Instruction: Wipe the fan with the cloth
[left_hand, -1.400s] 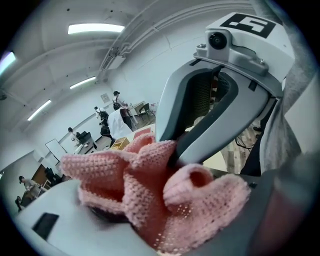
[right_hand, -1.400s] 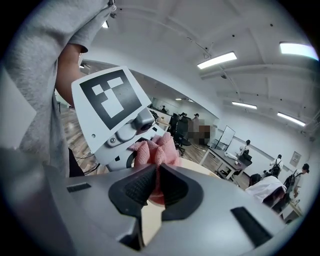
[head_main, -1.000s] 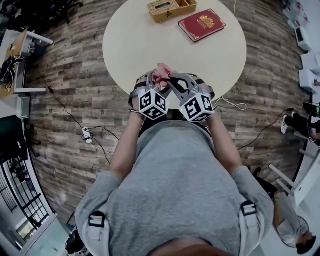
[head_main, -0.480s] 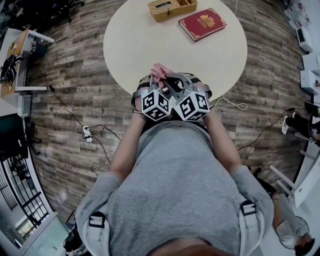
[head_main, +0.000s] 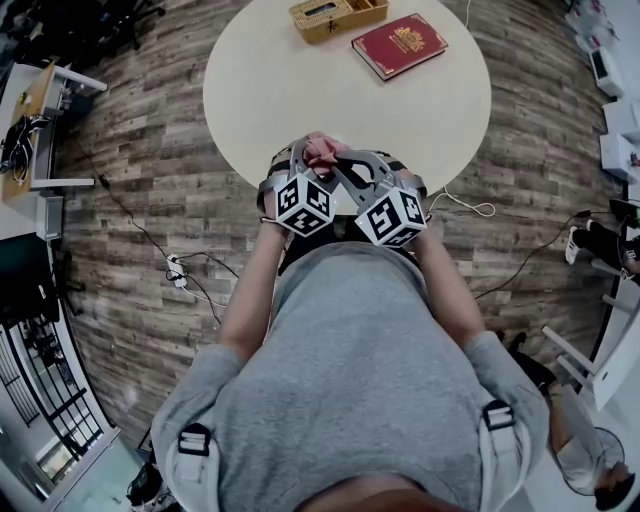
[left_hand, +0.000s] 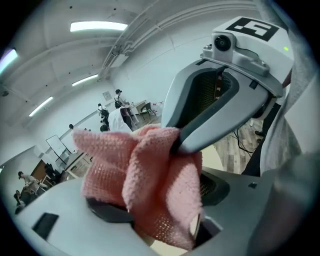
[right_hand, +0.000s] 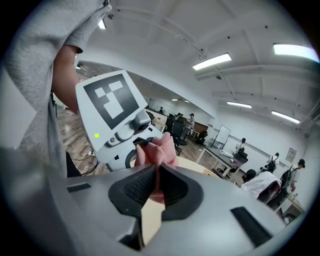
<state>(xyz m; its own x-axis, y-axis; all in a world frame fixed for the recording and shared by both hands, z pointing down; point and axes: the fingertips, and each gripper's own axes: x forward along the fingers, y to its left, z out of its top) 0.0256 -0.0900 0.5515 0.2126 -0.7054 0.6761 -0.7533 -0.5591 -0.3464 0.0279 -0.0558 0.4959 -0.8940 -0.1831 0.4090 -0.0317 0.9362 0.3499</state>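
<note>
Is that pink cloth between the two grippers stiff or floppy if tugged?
Probably floppy: the pink cloth bunches in soft folds where the left gripper and right gripper pinch it. Its knitted surface likely grips, not slips.

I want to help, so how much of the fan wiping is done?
Not much. Done: the pink cloth is picked up. In hand: left hand-held gripper and right hand-held gripper both pinch it. Left: all the wiping; no fan shows in any view.

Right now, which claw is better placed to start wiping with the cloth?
Probably left: the left claw holds the bulk of the cloth, while the right claw pinches only a thin fold. No fan is in view.
</note>
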